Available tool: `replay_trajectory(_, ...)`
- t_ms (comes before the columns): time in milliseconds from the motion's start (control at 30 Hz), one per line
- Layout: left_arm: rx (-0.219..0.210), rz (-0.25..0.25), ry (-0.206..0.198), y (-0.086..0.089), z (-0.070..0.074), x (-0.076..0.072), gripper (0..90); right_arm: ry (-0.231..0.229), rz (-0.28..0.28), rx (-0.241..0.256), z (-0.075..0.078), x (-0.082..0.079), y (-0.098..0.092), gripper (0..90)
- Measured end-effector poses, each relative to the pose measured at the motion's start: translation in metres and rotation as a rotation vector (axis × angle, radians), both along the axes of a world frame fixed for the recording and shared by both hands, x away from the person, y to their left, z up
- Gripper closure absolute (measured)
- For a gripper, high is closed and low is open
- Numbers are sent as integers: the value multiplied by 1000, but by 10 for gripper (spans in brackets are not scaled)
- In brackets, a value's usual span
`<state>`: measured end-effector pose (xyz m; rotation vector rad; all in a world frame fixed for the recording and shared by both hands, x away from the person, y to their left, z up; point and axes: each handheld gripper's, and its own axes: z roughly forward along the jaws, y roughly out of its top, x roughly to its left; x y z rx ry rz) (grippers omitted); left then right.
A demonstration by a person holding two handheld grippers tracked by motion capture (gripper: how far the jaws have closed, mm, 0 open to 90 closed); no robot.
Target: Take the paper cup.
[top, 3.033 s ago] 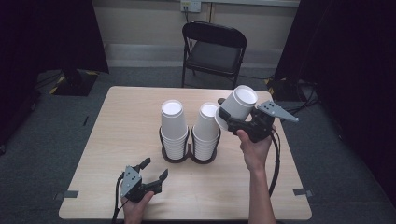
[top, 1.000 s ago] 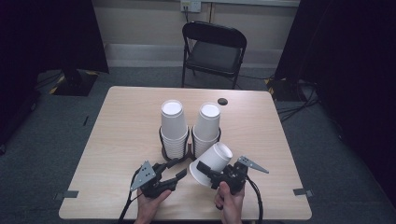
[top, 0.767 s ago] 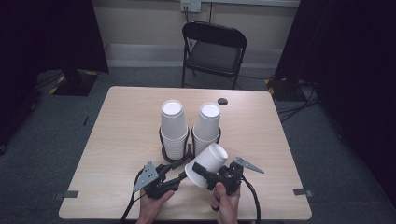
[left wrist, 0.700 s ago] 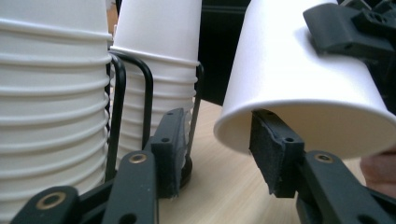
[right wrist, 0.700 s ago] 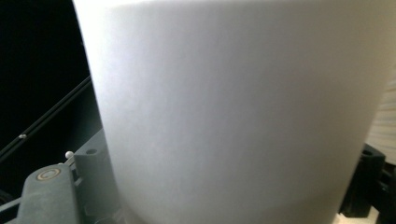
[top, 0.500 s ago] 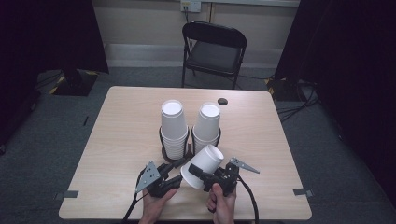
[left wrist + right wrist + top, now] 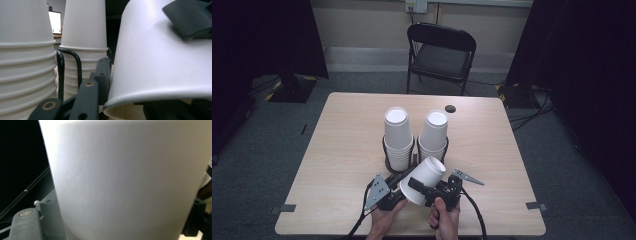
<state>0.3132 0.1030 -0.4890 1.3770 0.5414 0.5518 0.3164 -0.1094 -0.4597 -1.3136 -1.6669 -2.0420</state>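
High view: white paper cup point(image 7: 423, 179), lying tilted just in front of black wire cup holder point(image 7: 414, 156), base up toward the holder, rim down toward the person; long axis slanting from near-left to far-right. Clamped across its side by right gripper point(image 7: 428, 189), jaws closed on the wall. Left gripper point(image 7: 398, 181) just left of the cup, at the rim end, nearer the open mouth; jaws look parted, one beside the rim in left gripper view point(image 7: 155, 65)
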Motion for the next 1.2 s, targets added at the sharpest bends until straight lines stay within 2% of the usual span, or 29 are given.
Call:
replay_trajectory(67, -8, -4, -8, 0, 0, -1, 767, -2, 4, 4, 0, 1, -1, 153)
replay_trajectory(133, 5, 0, -13, -1, 0, -2, 792, -14, 4, -1, 1, 0, -2, 146)
replay_trajectory(233, 6, -5, 4, -1, 0, -3, 824, -18, -13, -7, 1, 0, -2, 135)
replay_trajectory(467, 14, -2, 3, 2, 1, -4, 845, -51, -42, -24, 4, 0, -3, 132)
replay_trajectory(567, 19, -25, 32, 5, -1, -4, 846, -76, -88, -17, 8, 2, -8, 132)
replay_trajectory(700, 24, -76, 76, 8, -2, -4, 845, -88, -100, -32, 11, 5, -11, 133)
replay_trajectory(733, 24, -76, 76, 8, -2, -4, 845, -88, -100, -32, 11, 5, -11, 133)
replay_trajectory(833, 35, -98, 121, 10, -1, -2, 846, -98, -117, -49, 14, 7, -15, 132)
replay_trajectory(933, 45, -107, 131, 11, 0, -1, 846, -107, -124, -56, 15, 8, -18, 132)
replay_trajectory(1000, 77, -115, 145, 13, 3, -1, 846, -110, -126, -58, 16, 9, -21, 133)
replay_trajectory(1133, 96, -131, 167, 16, 3, -1, 847, -125, -144, -59, 18, 10, -25, 134)
replay_trajectory(1200, 119, -131, 168, 18, 3, -1, 847, -132, -150, -73, 20, 10, -26, 134)
